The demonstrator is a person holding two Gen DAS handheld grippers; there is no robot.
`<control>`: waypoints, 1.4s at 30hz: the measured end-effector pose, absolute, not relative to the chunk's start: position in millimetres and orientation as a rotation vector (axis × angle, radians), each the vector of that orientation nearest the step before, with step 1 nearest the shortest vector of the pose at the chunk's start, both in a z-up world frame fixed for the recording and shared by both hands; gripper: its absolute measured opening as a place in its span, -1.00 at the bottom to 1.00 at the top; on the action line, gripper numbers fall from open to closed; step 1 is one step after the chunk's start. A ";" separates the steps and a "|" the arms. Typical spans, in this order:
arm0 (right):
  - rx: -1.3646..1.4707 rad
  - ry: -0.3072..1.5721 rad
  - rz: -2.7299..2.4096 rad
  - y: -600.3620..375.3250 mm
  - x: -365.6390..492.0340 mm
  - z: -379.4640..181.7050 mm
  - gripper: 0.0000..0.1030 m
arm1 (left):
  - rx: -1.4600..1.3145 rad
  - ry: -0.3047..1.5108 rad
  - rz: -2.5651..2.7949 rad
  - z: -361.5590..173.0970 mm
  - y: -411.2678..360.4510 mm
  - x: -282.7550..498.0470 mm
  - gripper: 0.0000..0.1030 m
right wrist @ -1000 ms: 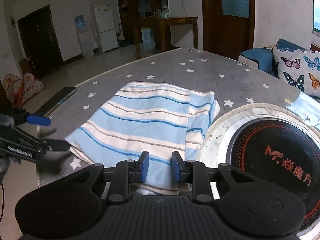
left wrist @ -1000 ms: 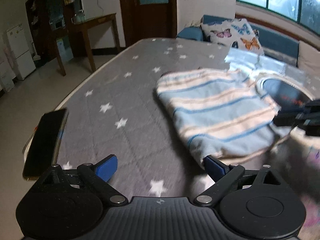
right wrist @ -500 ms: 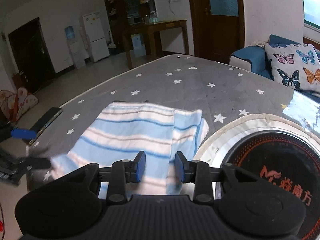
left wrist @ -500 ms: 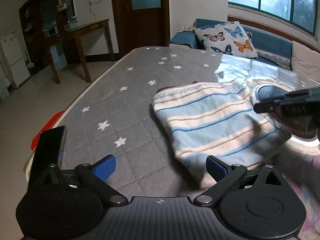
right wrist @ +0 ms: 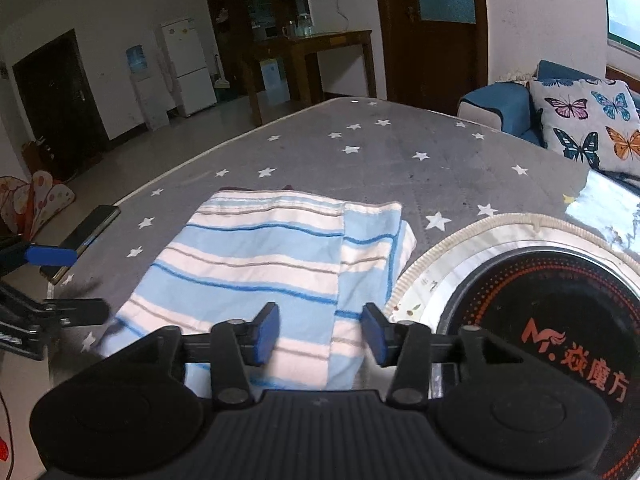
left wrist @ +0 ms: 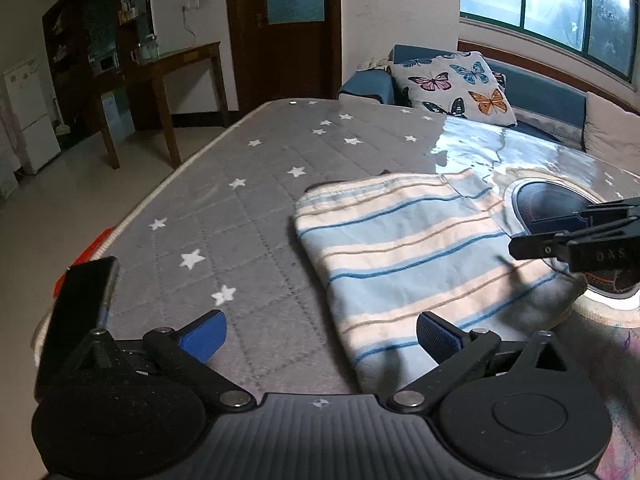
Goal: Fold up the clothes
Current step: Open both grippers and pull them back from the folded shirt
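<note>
White walls [right wrist: 120, 20], perhaps tiled floor [left wrist: 60, 208]

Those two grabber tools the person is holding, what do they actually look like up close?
Both look alike. The left gripper and the right gripper are matte black plastic with a ribbed grey centre, two round discs at the base and angled linkage arms with silver pivot screws. Each finger ends in a blue pad. No cables or sleeves show.

The black round cooktop [right wrist: 552, 320] carries an orange logo, a stylised "M" with a dot, followed by the Chinese characters "焱魔方". In the left wrist view, pale letters on the side of the right gripper [left wrist: 576, 240] are too blurred to read.
</note>
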State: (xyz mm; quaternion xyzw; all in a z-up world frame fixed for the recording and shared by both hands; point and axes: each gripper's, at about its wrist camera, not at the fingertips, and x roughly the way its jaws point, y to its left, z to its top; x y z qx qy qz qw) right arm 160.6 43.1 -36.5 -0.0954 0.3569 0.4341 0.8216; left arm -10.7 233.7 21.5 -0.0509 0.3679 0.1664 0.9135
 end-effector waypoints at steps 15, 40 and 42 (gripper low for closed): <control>-0.226 0.708 0.926 32.4 110.7 -37.0 0.63 | -0.131 0.730 0.345 17.8 222.4 -33.8 1.00; -0.191 0.715 0.854 12.1 54.1 -48.9 1.00 | -0.161 0.767 0.394 3.7 193.4 -63.2 1.00; -0.192 0.717 0.843 9.9 50.9 -50.9 1.00 | -0.163 0.771 0.399 2.3 191.2 -65.2 1.00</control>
